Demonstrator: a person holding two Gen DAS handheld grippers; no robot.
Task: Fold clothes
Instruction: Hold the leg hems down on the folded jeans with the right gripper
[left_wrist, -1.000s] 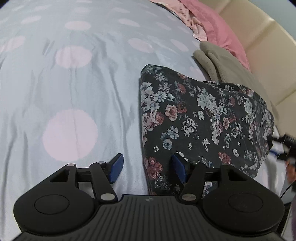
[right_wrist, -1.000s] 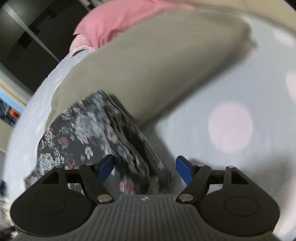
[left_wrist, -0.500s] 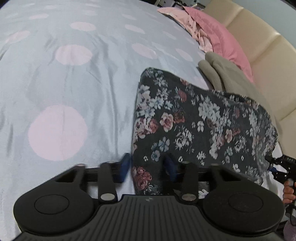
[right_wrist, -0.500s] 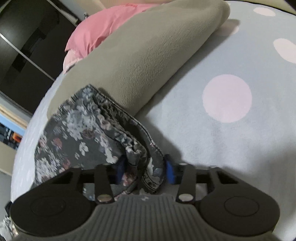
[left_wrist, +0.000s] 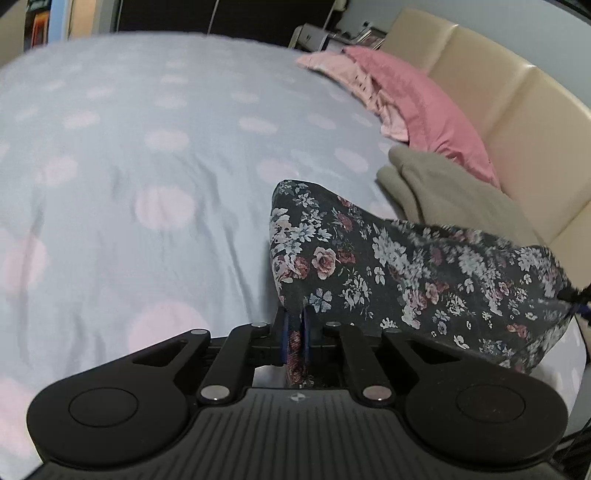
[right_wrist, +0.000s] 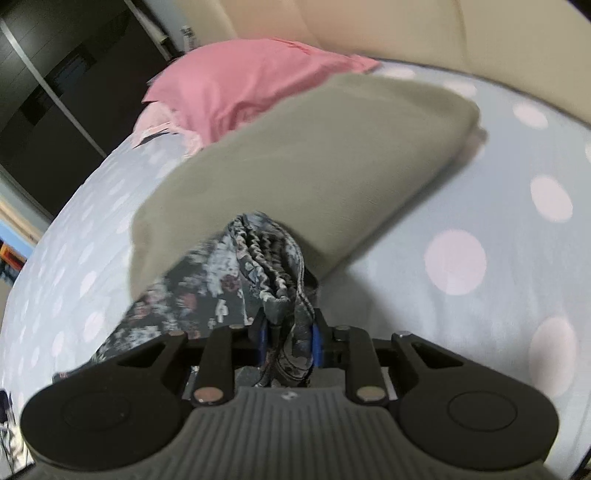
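A dark floral garment (left_wrist: 406, 266) hangs stretched above the pale blue dotted bedsheet (left_wrist: 147, 166). My left gripper (left_wrist: 294, 325) pinches its near left corner, blue pads pressed on the cloth, jaws still closing. In the right wrist view, my right gripper (right_wrist: 288, 339) clamps the gathered elastic waistband of the floral garment (right_wrist: 266, 258), its jaws also still closing on the thick bunch. The garment's far right corner ends at the right gripper's tip, just visible at the left view's right edge. The lower hem is hidden behind the gripper bodies.
A folded olive-grey fleece (right_wrist: 314, 166) lies on the sheet just behind the garment. A pink pillow (left_wrist: 424, 110) and a pale pink garment (left_wrist: 332, 70) rest against the cream padded headboard (left_wrist: 517, 110). Dark wardrobe doors (right_wrist: 55, 92) stand beyond the bed.
Both grippers went from open to closed on the floral garment, left on its corner and right on the waistband. Both rose, lifting the cloth off the sheet.
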